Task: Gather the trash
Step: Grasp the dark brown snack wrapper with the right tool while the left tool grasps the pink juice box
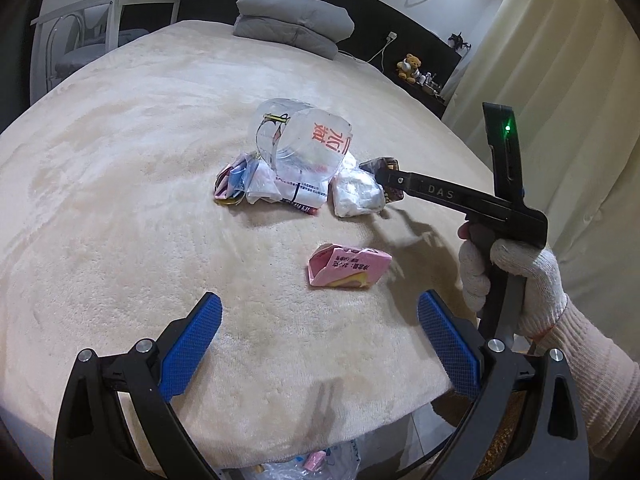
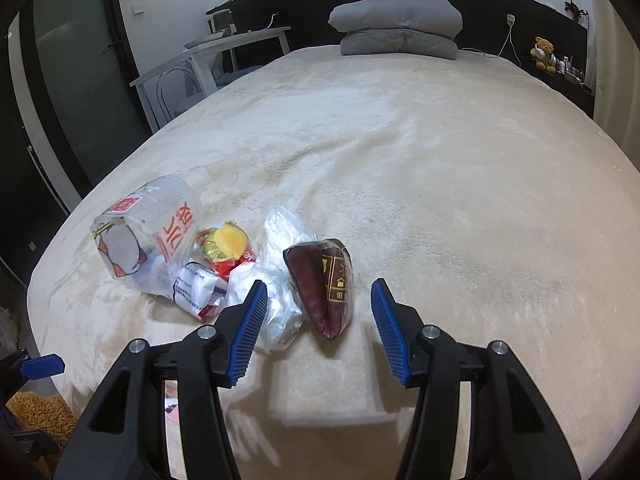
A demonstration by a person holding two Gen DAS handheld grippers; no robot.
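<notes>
So the trash is all sitting on the cream bed cover (image 2: 420,168) - main pile is the clear plastic bag with red print (image 2: 152,236), a red and yellow wrapper (image 2: 226,250) tucked against it at its 3 o'clock, a white printed packet (image 2: 196,288) at its 5 o'clock, and a crumpled clear-white bag (image 2: 280,280) further right. Leaning on that last one, on its 3 o'clock side, is the dark maroon packet (image 2: 326,288) with gold print.

The right hand-held gripper (image 2: 320,332) has its blue pads spread apart with nothing pinched; the maroon packet's lower end lies in the gap between them, not touching either pad as far as I can tell. From the left wrist view you can see a white-gloved hand (image 1: 516,280) gripping its handle, the tool reaching toward the pile's right edge.

The left hand-held gripper (image 1: 320,340) is wide apart too - empty, hanging over the near edge of the bed. A pink carton (image 1: 348,268) lies by itself at about 12 o'clock from it, well apart from the pile

At the headboard end there's a folded grey duvet (image 2: 396,28)
</notes>
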